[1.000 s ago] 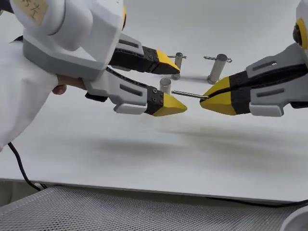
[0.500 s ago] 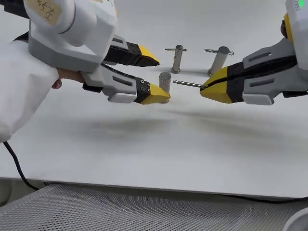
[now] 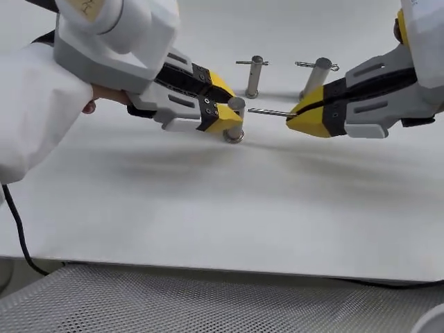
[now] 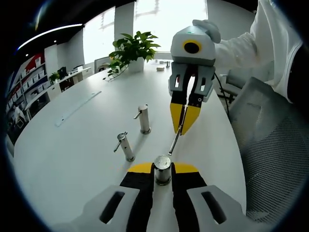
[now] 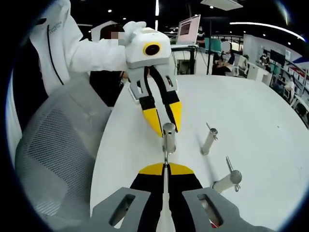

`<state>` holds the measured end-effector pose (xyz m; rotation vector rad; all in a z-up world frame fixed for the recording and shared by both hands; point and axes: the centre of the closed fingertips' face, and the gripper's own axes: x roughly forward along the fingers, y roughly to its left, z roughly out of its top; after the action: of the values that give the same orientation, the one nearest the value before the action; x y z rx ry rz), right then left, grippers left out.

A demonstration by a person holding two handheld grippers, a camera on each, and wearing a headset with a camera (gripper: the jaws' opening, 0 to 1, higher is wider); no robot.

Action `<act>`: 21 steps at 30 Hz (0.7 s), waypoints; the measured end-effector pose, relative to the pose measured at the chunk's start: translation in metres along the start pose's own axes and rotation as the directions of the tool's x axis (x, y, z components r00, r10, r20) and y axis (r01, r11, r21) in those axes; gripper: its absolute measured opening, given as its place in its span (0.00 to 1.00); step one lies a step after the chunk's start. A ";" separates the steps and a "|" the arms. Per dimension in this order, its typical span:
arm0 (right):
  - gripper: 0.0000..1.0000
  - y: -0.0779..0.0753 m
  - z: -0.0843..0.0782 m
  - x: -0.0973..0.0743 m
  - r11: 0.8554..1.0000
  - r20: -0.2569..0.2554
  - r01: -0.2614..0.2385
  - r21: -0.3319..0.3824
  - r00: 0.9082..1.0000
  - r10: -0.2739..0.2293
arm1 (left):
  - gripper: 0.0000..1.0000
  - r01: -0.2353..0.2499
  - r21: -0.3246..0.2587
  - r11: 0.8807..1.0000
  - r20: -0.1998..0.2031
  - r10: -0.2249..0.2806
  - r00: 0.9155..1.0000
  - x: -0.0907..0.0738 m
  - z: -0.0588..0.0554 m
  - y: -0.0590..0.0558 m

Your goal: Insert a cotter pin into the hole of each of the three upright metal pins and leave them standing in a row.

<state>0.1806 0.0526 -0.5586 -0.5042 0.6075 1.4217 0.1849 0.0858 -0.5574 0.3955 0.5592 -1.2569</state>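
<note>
Three metal pins stand on the white table (image 3: 208, 208). My left gripper (image 3: 234, 112) is shut on the nearest pin (image 3: 236, 105), which rises between its jaws in the left gripper view (image 4: 162, 170). From the right, my right gripper (image 3: 291, 114) is shut on a cotter pin (image 3: 270, 112) held level. The cotter's free tip sits just short of the held pin's side (image 5: 168, 137). The middle pin (image 3: 254, 76) and the far pin (image 3: 316, 78) each carry a cotter pin through the top; the far one leans.
A grey mesh chair back (image 3: 173, 305) lies below the table's front edge, and a black cable (image 3: 17, 236) hangs at the left. A potted plant (image 4: 133, 48) stands far down the long table. People sit at desks (image 5: 219, 50) in the background.
My left gripper has moved right and shut around the nearest pin. The right gripper has kept the cotter pin level, with its tip still close to that pin.
</note>
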 end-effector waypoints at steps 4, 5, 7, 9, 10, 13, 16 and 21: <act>0.00 0.000 0.001 0.002 1.000 -0.004 -0.002 0.000 1.000 0.002 | 0.10 0.008 -0.008 1.000 -0.001 -0.008 1.000 0.000 -0.002 0.002; 0.00 0.000 0.001 0.003 1.000 -0.004 -0.002 -0.002 1.000 0.002 | 0.10 0.009 -0.012 1.000 -0.001 -0.009 1.000 0.000 -0.003 0.003; 0.00 0.000 0.002 0.004 1.000 -0.006 -0.002 -0.005 1.000 0.002 | 0.10 0.013 -0.018 1.000 0.001 -0.013 1.000 0.000 -0.003 0.004; 0.00 -0.001 0.003 0.005 1.000 0.000 0.000 -0.007 1.000 0.000 | 0.10 0.013 -0.014 1.000 0.001 -0.013 1.000 -0.001 -0.006 0.006; 0.00 -0.001 0.003 0.005 1.000 -0.002 -0.002 -0.006 1.000 0.002 | 0.10 0.011 -0.011 1.000 0.001 -0.011 1.000 -0.001 -0.006 0.007; 0.00 -0.001 0.002 0.006 1.000 -0.006 -0.002 -0.011 1.000 0.002 | 0.10 0.008 -0.014 1.000 0.002 -0.008 1.000 -0.001 -0.006 0.007; 0.00 0.000 0.003 0.006 1.000 -0.004 -0.007 -0.014 1.000 0.007 | 0.10 0.006 -0.017 1.000 0.001 -0.006 1.000 0.000 -0.007 0.008; 0.00 0.001 0.003 0.005 1.000 0.000 -0.014 -0.020 1.000 0.014 | 0.10 0.004 -0.015 1.000 -0.001 -0.004 1.000 -0.001 -0.005 0.006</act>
<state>0.1798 0.0582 -0.5593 -0.5163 0.5978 1.4424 0.1894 0.0911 -0.5610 0.3822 0.5703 -1.2553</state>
